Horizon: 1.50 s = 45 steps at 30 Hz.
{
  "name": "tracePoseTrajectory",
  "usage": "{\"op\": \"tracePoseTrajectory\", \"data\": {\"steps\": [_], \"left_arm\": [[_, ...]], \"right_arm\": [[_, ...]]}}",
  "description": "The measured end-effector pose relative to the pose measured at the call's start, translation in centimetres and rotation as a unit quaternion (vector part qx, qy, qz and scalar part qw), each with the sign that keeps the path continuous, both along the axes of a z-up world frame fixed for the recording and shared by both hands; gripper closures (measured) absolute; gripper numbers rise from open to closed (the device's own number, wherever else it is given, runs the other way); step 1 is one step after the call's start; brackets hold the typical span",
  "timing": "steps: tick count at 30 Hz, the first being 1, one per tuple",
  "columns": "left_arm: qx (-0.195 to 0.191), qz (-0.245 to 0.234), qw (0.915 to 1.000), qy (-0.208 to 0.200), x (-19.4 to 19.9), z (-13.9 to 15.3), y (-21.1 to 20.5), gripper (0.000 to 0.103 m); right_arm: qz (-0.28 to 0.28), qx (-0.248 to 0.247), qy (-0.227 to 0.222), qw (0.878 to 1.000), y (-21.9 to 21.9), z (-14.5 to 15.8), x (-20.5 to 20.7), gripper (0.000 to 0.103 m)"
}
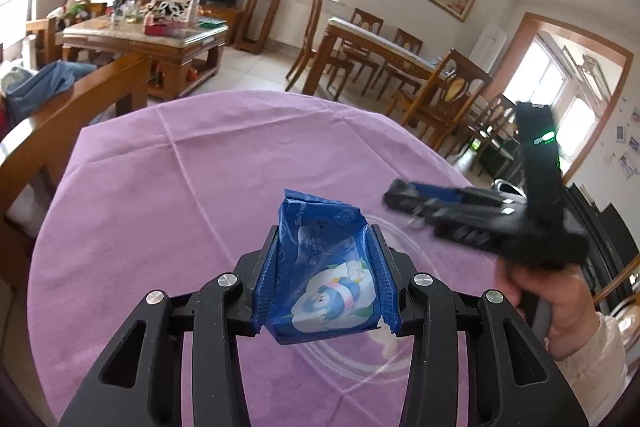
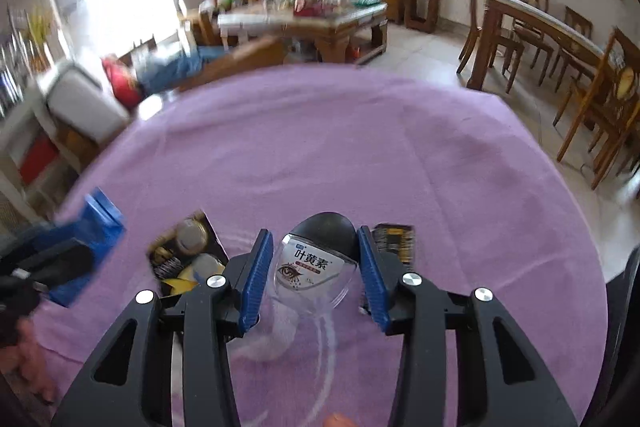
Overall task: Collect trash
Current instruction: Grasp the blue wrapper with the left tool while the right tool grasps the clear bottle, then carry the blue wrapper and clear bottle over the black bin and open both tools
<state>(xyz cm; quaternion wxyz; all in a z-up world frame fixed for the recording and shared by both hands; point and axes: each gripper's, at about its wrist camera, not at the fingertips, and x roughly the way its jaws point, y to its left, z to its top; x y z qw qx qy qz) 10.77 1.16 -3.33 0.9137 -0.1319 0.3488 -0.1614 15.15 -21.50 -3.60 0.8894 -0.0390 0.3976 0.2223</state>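
My left gripper [image 1: 326,239] is shut on a blue wet-wipe packet [image 1: 326,267] with a cartoon penguin, held above the purple tablecloth [image 1: 180,187]. My right gripper [image 2: 316,243] is shut on a small clear eye-drop bottle [image 2: 316,263] with a black cap and Chinese label. The right gripper shows blurred at the right of the left wrist view [image 1: 460,211]. The left gripper with the blue packet [image 2: 88,235] shows blurred at the left of the right wrist view. A dark printed wrapper [image 2: 184,255] lies on the cloth left of the right gripper. A black and yellow sachet [image 2: 394,243] lies to its right.
The round table with the purple cloth [image 2: 360,147] fills both views. A wooden sofa arm [image 1: 72,115] stands at the left. A coffee table [image 1: 152,39] with clutter, a dining table [image 1: 380,47] and chairs stand beyond.
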Motion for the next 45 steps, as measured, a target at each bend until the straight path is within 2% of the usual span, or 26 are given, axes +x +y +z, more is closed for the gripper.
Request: {"op": "tracePoseTrajectory", "data": {"steps": [4, 6, 9, 13, 15, 20, 23, 24, 29, 32, 36, 38, 41, 45], "left_arm": [[-0.001, -0.013, 0.9998, -0.016, -0.3, 0.7, -1.3, 0.060], [-0.001, -0.025, 0.9993, -0.027, -0.4, 1.6, -2.5, 0.060], [0.002, -0.043, 0.9984, -0.036, -0.2, 2.4, -4.5, 0.060], [0.007, -0.063, 0.9975, -0.031, 0.3, 2.5, -7.7, 0.060], [0.011, -0.066, 0.9974, -0.027, 0.6, 2.1, -8.9, 0.060], [0.013, -0.058, 0.9982, -0.008, 0.9, 1.0, -10.1, 0.060], [0.019, -0.048, 0.9986, -0.006, 0.5, 0.8, -9.5, 0.060], [0.021, -0.043, 0.9988, -0.005, 0.4, 0.8, -9.1, 0.060], [0.014, -0.031, 0.9994, -0.009, 0.5, 1.2, -7.5, 0.060], [0.012, -0.048, 0.9983, -0.030, 0.5, 2.6, -9.1, 0.060], [0.009, -0.097, 0.9926, -0.072, 0.2, 5.2, -14.1, 0.060], [0.008, -0.126, 0.9879, -0.091, -0.2, 6.4, -17.5, 0.060], [0.011, -0.167, 0.9795, -0.112, -0.5, 7.6, -22.9, 0.060], [0.016, -0.211, 0.9697, -0.121, -0.5, 7.6, -29.8, 0.060]], "right_arm": [[-0.038, 0.095, -0.021, 0.995, -5.1, 3.1, -1.8, 0.061], [-0.062, 0.127, -0.039, 0.989, -8.1, 4.5, -3.1, 0.061], [-0.088, 0.149, -0.058, 0.983, -11.9, 6.0, -4.8, 0.061], [-0.107, 0.152, -0.065, 0.980, -14.7, 6.4, -5.8, 0.061], [-0.110, 0.138, -0.059, 0.982, -15.0, 5.8, -5.8, 0.060], [-0.072, 0.053, 0.008, 0.996, -11.8, 0.8, -3.2, 0.060], [-0.055, 0.011, 0.024, 0.998, -9.5, -1.6, -2.1, 0.060], [-0.052, 0.020, 0.029, 0.998, -9.2, -1.8, -2.0, 0.060], [-0.060, 0.080, -0.022, 0.995, -10.4, 1.3, -3.0, 0.060], [-0.094, 0.132, -0.064, 0.985, -13.6, 4.5, -4.5, 0.060], [-0.170, 0.191, -0.131, 0.958, -20.9, 8.6, -7.7, 0.060], [-0.206, 0.198, -0.158, 0.945, -24.1, 9.8, -9.6, 0.060], [-0.258, 0.203, -0.182, 0.927, -28.6, 10.5, -12.0, 0.060], [-0.319, 0.204, -0.192, 0.905, -33.2, 9.8, -13.7, 0.060]]}}
